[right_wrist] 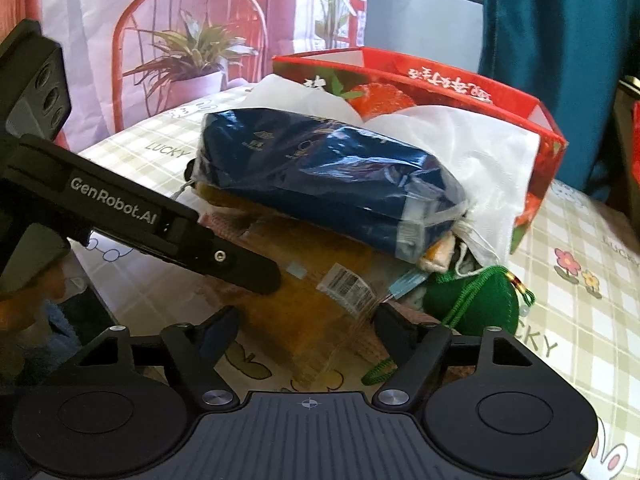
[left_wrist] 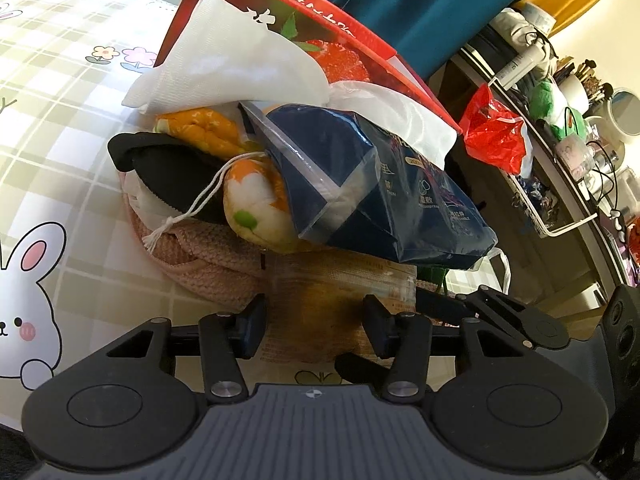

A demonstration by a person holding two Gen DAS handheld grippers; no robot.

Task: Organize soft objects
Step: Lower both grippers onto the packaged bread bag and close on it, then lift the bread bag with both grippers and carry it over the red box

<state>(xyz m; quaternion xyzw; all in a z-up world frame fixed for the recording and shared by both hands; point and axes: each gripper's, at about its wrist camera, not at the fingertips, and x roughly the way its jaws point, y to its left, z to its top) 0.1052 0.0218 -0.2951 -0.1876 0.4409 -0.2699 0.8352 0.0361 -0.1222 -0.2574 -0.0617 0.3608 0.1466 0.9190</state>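
Observation:
A heap of soft things lies on the checked cloth point(left_wrist: 60, 140). On top is a navy plastic package point(left_wrist: 380, 184) point(right_wrist: 320, 176), over white mesh bags point(left_wrist: 240, 52), an orange floral pouch point(left_wrist: 256, 200), a black pad point(left_wrist: 168, 168) and a pink knit point(left_wrist: 208, 264). A green corded pouch point(right_wrist: 468, 296) sits at the right. At the front, a clear packet point(left_wrist: 320, 292) point(right_wrist: 312, 284) of mustard-yellow stuff sticks out. My left gripper point(left_wrist: 316, 320) stands half open astride it, one finger point(right_wrist: 248, 272) lying on it. My right gripper point(right_wrist: 308, 328) is open wider around the same packet.
A red strawberry-print paper bag point(left_wrist: 320, 12) point(right_wrist: 440, 76) stands open behind the heap. A cluttered shelf point(left_wrist: 560, 140) with a red plastic bag point(left_wrist: 496, 136) is at the right. A teal curtain point(left_wrist: 420, 0) hangs behind, and a printed backdrop point(right_wrist: 180, 40) stands beyond the cloth.

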